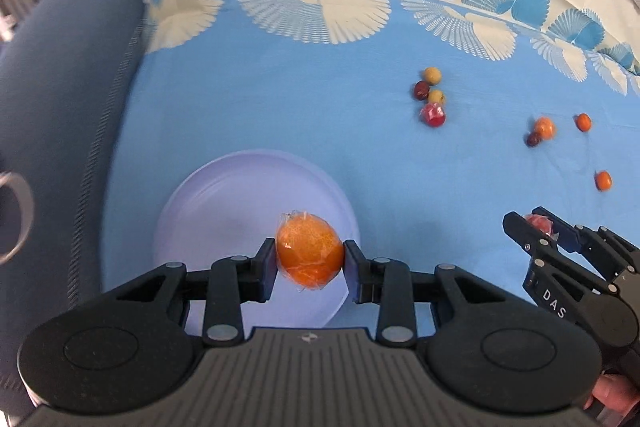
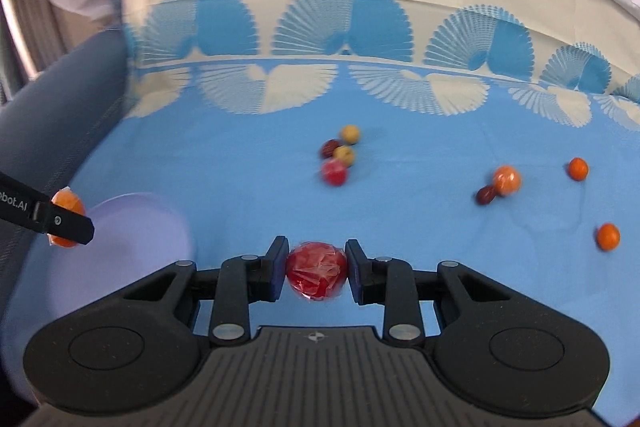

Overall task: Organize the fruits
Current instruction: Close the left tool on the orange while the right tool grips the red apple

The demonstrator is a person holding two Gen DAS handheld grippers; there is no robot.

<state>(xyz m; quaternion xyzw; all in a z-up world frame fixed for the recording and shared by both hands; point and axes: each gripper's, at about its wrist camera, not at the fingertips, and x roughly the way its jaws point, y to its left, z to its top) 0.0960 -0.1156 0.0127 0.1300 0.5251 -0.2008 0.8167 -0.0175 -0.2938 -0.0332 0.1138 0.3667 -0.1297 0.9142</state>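
My left gripper (image 1: 310, 259) is shut on a plastic-wrapped orange fruit (image 1: 310, 253) and holds it over the pale lilac plate (image 1: 224, 195). My right gripper (image 2: 317, 269) is shut on a plastic-wrapped red fruit (image 2: 317, 269) above the blue cloth, right of the plate (image 2: 152, 227). The right gripper also shows in the left wrist view (image 1: 538, 225). The left gripper with its orange fruit (image 2: 66, 203) shows at the left edge of the right wrist view.
Loose fruits lie on the blue cloth: a cluster of yellow, dark red and red ones (image 2: 338, 153), a wrapped orange one (image 2: 506, 179) beside a dark red one (image 2: 485, 195), and two small orange ones (image 2: 578, 169) (image 2: 608, 235). A grey-blue cushion (image 1: 60, 107) borders the left.
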